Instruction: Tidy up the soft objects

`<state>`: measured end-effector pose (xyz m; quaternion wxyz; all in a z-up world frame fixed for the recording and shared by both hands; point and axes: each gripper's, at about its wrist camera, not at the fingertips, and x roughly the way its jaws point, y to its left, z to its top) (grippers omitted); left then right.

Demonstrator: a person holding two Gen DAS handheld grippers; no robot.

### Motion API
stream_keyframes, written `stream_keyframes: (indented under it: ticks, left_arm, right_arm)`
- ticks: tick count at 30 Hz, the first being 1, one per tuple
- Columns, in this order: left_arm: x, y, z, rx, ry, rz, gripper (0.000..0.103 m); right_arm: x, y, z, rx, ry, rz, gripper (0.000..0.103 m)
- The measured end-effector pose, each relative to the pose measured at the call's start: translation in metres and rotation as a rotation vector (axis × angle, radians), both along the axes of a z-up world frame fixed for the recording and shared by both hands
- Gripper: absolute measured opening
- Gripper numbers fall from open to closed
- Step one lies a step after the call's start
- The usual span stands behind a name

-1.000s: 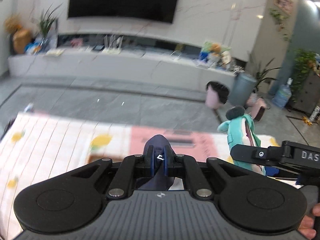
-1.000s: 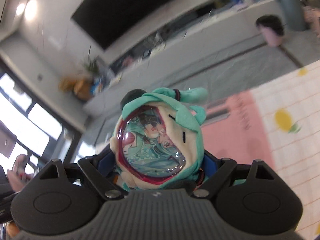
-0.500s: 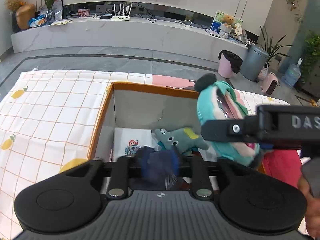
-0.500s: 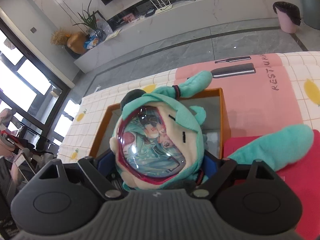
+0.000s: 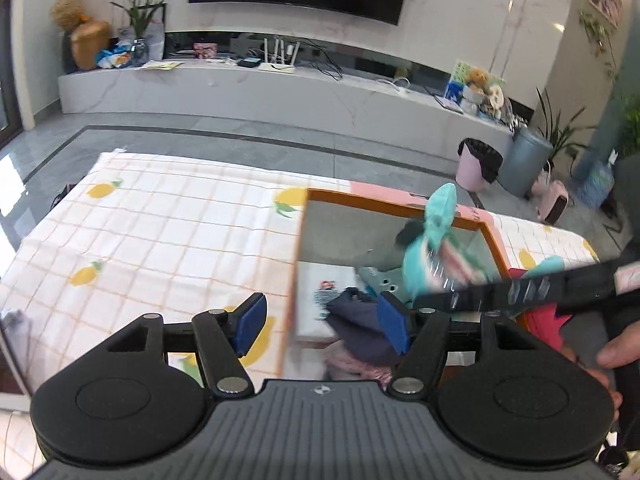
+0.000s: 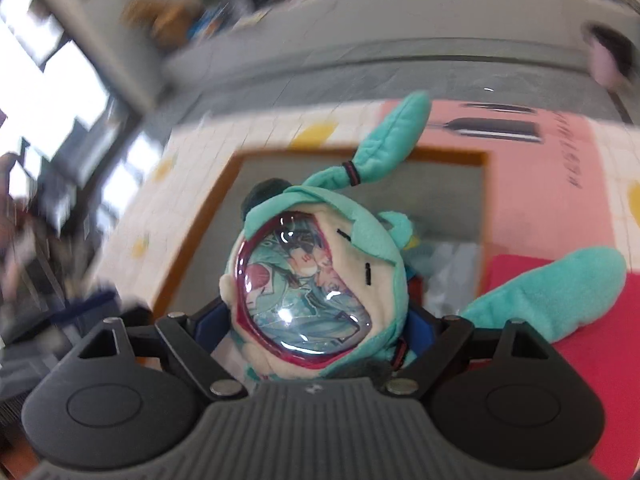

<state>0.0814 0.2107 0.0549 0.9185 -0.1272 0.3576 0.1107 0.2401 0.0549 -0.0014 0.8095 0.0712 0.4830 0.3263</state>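
My left gripper [image 5: 322, 326] is open and empty above the near left edge of the orange-rimmed box [image 5: 400, 202]. A dark blue soft object [image 5: 356, 320] lies in the box just past my fingertips, with a grey plush [image 5: 380, 278] and a white packet [image 5: 320, 280] behind it. My right gripper [image 6: 320, 320] is shut on a teal plush doll with a clear round face window [image 6: 316, 288], held above the box [image 6: 348, 156]. The doll also shows in the left wrist view [image 5: 432, 256], over the box's right side.
The box stands on a checked lemon-print cloth [image 5: 160, 224] with a pink panel [image 6: 556, 160]. A red cloth [image 6: 600, 360] lies right of the box. A pink soft item [image 5: 352, 362] lies at the box's near end. Floor and bins [image 5: 478, 164] lie beyond.
My left gripper has opened and let go of the dark blue object, which now lies in the box. It has shifted left. The right gripper still holds the teal doll over the box.
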Motion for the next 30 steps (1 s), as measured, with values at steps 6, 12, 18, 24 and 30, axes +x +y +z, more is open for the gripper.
stream_keyframes:
  ticks: [6,12,18,24,30]
  left_arm:
    - [-0.009,0.012,-0.006,-0.012,0.032,0.021,0.074]
    - [-0.015,0.012,-0.003,-0.032,0.015,0.011,0.074]
    - [-0.019,0.01,0.002,-0.043,-0.005,0.007,0.074]
    - [-0.02,0.006,0.01,-0.013,-0.018,0.003,0.075]
    - [-0.025,-0.002,0.022,-0.035,-0.01,-0.002,0.075]
  right_arm:
    - [-0.018,0.042,-0.011,-0.238,-0.102,0.135,0.087]
    - [-0.025,0.061,-0.021,-0.297,-0.149,0.174,0.086]
    - [-0.035,0.075,-0.025,-0.232,-0.134,0.28,0.087]
    - [-0.036,0.069,-0.021,-0.226,-0.138,0.279,0.099]
    - [-0.047,0.038,0.019,-0.141,-0.26,0.253,0.1]
